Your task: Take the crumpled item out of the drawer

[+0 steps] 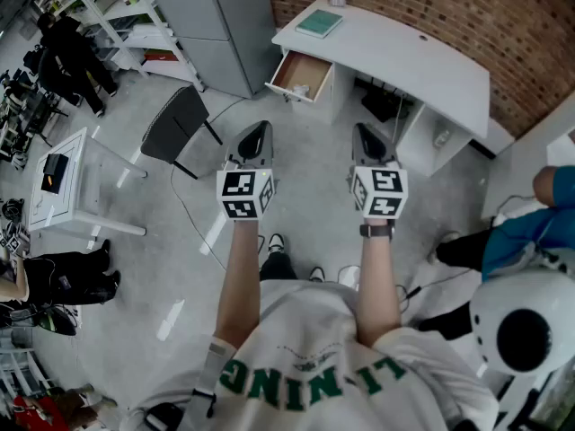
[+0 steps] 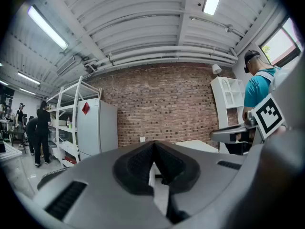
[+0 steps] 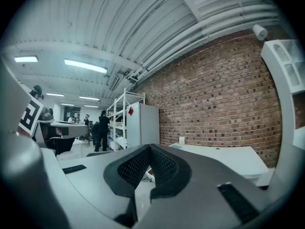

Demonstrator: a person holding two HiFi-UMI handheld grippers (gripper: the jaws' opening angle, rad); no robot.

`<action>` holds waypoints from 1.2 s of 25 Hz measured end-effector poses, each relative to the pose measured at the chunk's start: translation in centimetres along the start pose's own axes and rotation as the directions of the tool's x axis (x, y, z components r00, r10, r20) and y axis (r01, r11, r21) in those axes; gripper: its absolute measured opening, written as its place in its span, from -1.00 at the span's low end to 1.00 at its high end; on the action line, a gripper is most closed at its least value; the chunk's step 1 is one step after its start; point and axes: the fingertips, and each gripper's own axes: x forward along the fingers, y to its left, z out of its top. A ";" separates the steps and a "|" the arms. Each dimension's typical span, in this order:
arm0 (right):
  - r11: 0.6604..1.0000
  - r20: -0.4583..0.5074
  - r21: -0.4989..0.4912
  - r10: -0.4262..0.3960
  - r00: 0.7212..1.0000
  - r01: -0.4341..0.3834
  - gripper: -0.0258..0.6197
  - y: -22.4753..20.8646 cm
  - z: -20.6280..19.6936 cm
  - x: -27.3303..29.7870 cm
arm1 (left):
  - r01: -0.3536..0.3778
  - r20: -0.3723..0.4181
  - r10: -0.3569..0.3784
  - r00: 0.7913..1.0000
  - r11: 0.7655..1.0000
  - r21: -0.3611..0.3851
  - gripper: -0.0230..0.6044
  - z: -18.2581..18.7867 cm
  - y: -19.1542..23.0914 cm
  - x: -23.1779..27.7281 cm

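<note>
The white desk (image 1: 395, 57) stands against the brick wall, some way ahead of me. Its wooden drawer (image 1: 301, 76) is pulled open at the desk's left end. A small pale crumpled item (image 1: 299, 90) lies inside it near the front. My left gripper (image 1: 255, 135) and right gripper (image 1: 365, 136) are held side by side at chest height over the floor, well short of the drawer. Both point towards the desk. In the left gripper view the left gripper (image 2: 153, 150) is shut with nothing in it. The right gripper (image 3: 149, 150) is likewise shut and holds nothing.
A black chair (image 1: 178, 124) stands left of my path, with a small white table (image 1: 65, 185) further left. A grey cabinet (image 1: 220, 25) is beside the drawer. A teal book (image 1: 320, 22) lies on the desk. A person in a teal shirt (image 1: 539, 218) is at the right.
</note>
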 end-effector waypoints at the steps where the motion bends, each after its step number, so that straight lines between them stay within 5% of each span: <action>1: 1.000 -0.002 0.002 0.000 1.000 0.000 -0.92 0.3 0.0 0.6 | 0.000 -0.003 0.000 1.000 1.000 -0.005 -0.95 -0.2 0.5 0.2; 12: 0.995 0.032 0.053 0.078 0.996 -0.079 -0.92 3.0 0.1 11.6 | 0.023 -0.006 -0.023 1.000 0.999 -0.030 -0.95 -1.9 8.6 8.8; 24: 0.992 -0.041 0.127 -0.010 0.999 0.015 -0.92 2.7 0.7 27.2 | 0.125 -0.032 -0.128 0.991 0.989 -0.073 -0.95 -2.4 18.6 22.5; 30: 0.983 0.030 0.181 0.027 0.999 -0.032 -0.92 3.9 1.0 32.3 | 0.172 -0.040 -0.176 0.984 0.981 -0.090 -0.95 -3.4 22.3 27.2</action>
